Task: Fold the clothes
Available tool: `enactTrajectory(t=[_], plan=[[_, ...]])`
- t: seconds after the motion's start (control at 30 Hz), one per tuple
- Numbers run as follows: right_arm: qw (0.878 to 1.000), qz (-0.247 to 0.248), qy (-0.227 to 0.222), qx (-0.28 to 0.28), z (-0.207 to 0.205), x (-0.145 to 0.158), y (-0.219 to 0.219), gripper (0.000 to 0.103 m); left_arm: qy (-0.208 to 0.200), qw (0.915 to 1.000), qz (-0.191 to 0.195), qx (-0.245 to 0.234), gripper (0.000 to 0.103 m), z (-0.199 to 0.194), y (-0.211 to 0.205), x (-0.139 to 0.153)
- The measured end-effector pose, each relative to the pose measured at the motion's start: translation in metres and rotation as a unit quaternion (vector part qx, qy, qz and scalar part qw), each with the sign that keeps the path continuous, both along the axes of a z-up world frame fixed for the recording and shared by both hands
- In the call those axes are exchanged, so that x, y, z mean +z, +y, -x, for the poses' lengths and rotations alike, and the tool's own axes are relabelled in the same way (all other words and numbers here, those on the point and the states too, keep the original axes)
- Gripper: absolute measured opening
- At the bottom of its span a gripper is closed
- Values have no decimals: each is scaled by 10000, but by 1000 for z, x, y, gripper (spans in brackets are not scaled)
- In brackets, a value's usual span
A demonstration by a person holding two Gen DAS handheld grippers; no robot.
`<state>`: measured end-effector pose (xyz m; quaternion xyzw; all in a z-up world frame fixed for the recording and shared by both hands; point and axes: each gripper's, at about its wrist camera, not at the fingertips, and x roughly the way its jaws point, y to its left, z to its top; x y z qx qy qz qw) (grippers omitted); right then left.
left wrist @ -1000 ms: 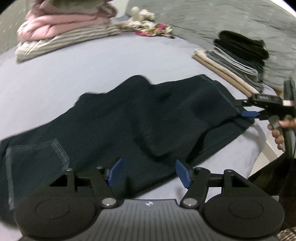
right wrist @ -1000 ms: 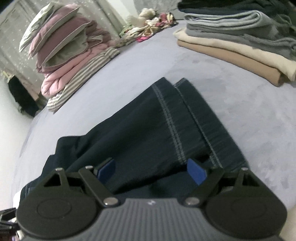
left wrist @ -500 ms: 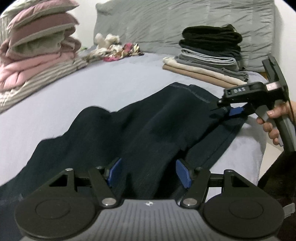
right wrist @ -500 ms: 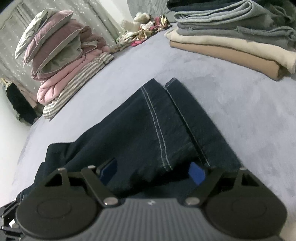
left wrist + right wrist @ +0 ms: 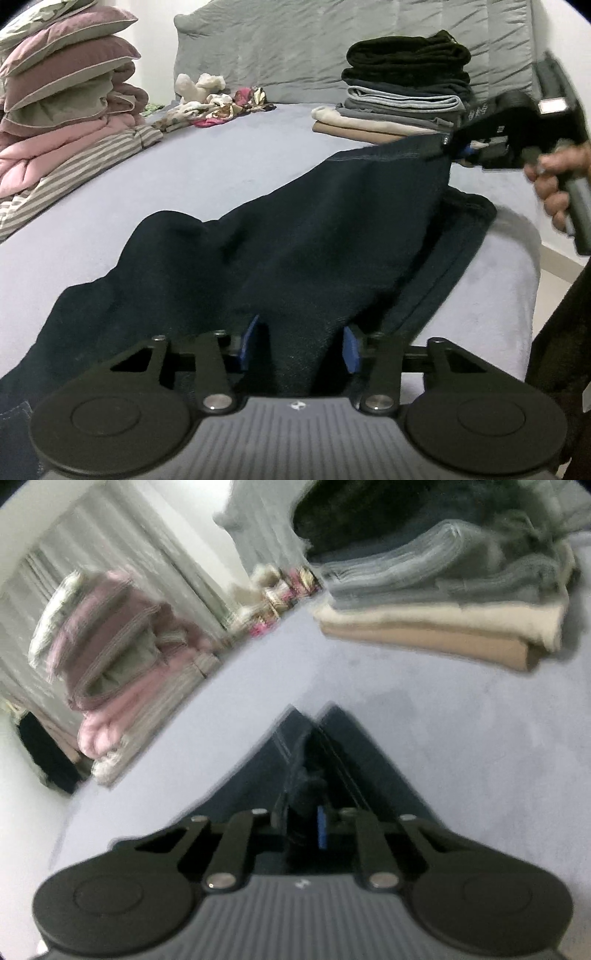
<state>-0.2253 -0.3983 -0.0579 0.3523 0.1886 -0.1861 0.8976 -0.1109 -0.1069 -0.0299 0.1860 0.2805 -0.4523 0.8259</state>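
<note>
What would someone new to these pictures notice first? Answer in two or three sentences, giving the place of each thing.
The dark jeans spread across the middle of the bed catch the eye first. The right gripper is shut on their hem and lifts it, while the left gripper is closing with denim between its pads. Behind stand folded clothes at the far right and stacked pillows at the left.

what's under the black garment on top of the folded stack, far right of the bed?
Under the black garment sit a dark layer, grey folded pieces, then cream and tan ones on the bed. The stack's right end is hidden behind the right gripper.
</note>
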Motion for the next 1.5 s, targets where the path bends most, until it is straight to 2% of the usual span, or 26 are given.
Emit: enactTrajectory(t=[0.13,0.23,0.33,0.43,0.6,0.7,0.77,0.83,0.9,0.93,1.1,1.23,1.33,1.4,1.5], plan=[[9991,347,-260,44,9,26,10,11,-67,10000,53,-11,11,2,0,-1],[9979,580,-287,40,17,39,19,11,-65,9998,162,-66,8,4,3,3],[9970,744,-225,-43,29,48,19,11,-28,9992,316,-244,7,9,9,12],[9972,740,1,-106,45,49,12,11,7,9988,229,-431,7,15,8,11],[9962,384,781,-94,48,19,0,11,-26,9979,-268,-596,8,22,-5,-9],[9935,135,1125,-134,50,-2,-7,12,-15,9974,-362,-618,9,23,-9,-14],[9928,38,1195,-101,51,-7,-10,14,-1,9972,-395,-631,10,23,-10,-16],[9921,82,1252,-40,52,-6,-10,18,86,9971,-389,-646,10,22,-10,-14],[9915,163,1288,-80,54,-2,-10,36,212,9970,-355,-651,16,20,-8,-9],[9913,204,1292,-127,56,0,-11,37,332,9966,-305,-684,22,18,-6,-5],[9932,209,1120,-253,54,11,-26,48,780,9939,138,-763,34,6,16,15],[9931,263,1131,-131,30,18,-36,56,694,9965,417,-209,42,-14,45,30],[9926,323,1170,-10,2,21,-38,61,523,9962,385,585,47,-38,72,35],[9926,336,1162,40,-14,21,-38,64,419,9910,291,1239,51,-55,95,34],[9931,333,1108,178,-37,19,-32,65,331,9767,117,2119,52,-79,129,31]])
